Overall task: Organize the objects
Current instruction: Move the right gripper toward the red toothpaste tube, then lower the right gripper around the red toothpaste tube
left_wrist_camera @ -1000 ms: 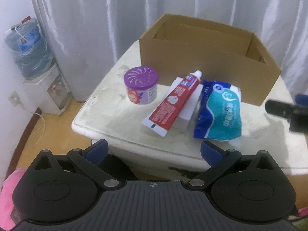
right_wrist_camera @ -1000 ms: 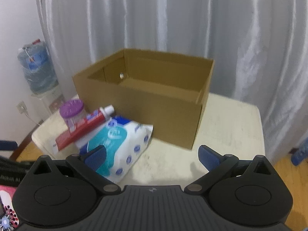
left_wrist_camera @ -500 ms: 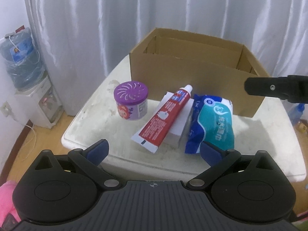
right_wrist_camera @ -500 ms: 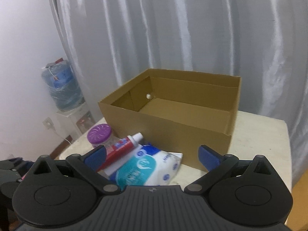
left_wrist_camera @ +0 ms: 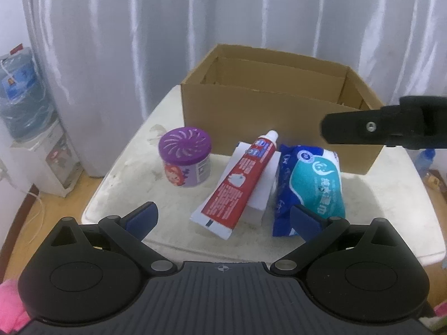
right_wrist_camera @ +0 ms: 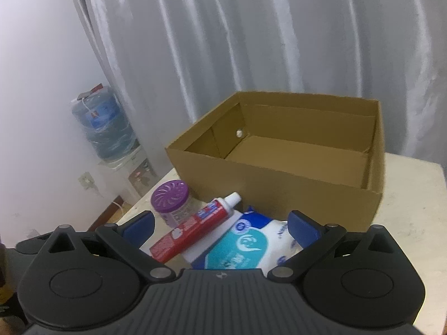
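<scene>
An open, empty cardboard box (left_wrist_camera: 273,111) stands at the back of the white table (left_wrist_camera: 391,195); it also shows in the right wrist view (right_wrist_camera: 293,178). In front of it lie a purple-lidded jar (left_wrist_camera: 185,156), a red toothpaste tube (left_wrist_camera: 240,184) resting on a white block (left_wrist_camera: 262,192), and a blue-teal wipes pack (left_wrist_camera: 310,187). My left gripper (left_wrist_camera: 223,217) is open and empty at the table's near edge. My right gripper (right_wrist_camera: 220,226) is open and empty, above the wipes pack (right_wrist_camera: 248,248) and tube (right_wrist_camera: 195,229); its body shows in the left wrist view (left_wrist_camera: 385,128).
A water dispenser with a blue bottle (left_wrist_camera: 25,111) stands on the floor to the left of the table. Grey curtains (left_wrist_camera: 223,28) hang close behind the box. Something pink (left_wrist_camera: 11,301) lies at the lower left edge.
My right gripper has risen and swung left over the items in front of the box. My left gripper has backed off and risen a little. The objects have not moved.
</scene>
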`<state>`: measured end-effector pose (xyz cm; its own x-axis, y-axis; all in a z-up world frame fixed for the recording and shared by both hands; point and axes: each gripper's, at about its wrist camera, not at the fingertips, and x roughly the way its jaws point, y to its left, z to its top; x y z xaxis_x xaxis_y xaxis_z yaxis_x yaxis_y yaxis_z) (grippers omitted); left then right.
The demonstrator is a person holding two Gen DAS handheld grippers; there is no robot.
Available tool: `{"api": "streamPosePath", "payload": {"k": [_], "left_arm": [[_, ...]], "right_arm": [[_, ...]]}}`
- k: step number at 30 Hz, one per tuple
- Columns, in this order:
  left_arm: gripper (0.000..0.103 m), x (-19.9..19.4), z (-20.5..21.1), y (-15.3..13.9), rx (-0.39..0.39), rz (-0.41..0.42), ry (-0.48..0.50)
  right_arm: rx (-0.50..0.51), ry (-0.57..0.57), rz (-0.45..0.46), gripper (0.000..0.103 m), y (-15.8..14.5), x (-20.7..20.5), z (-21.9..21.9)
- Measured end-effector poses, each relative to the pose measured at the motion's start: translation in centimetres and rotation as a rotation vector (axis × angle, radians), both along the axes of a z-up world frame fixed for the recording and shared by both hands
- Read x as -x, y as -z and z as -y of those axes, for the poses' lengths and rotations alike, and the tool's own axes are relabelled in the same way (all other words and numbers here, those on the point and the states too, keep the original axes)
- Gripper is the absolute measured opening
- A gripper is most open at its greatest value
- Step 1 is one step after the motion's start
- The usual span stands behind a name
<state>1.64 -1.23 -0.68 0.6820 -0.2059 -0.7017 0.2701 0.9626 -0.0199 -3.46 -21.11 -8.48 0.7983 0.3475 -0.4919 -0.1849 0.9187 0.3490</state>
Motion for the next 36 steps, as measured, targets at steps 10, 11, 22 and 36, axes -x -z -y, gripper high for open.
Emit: {"api": "streamPosePath", "payload": {"k": [10,11,22,36], "left_arm": [[0.077,-2.8,0.2,1.5,0.012,-0.054,0.052],[0.077,-3.1,0.2,1.6,0.018,-0.063,0.054],[0.062,-5.5,-0.4,2.6,0.043,-0.177,0.079],[0.053,-4.6,1.6,1.9,0.005,-0.166,0.262]], "right_arm": [[-0.094,-0.06,-0.095,0.076,0.8,-4.0,-1.8],[-0.104,-0.068,-0.114,0.072,1.1,-4.6,-2.0],[-0.125,-0.073,-0.258,0.038,3.7,-8.2,-3.2],[-0.206,-0.076,-0.367,0.026,5.7,-8.5,-2.8]]}}
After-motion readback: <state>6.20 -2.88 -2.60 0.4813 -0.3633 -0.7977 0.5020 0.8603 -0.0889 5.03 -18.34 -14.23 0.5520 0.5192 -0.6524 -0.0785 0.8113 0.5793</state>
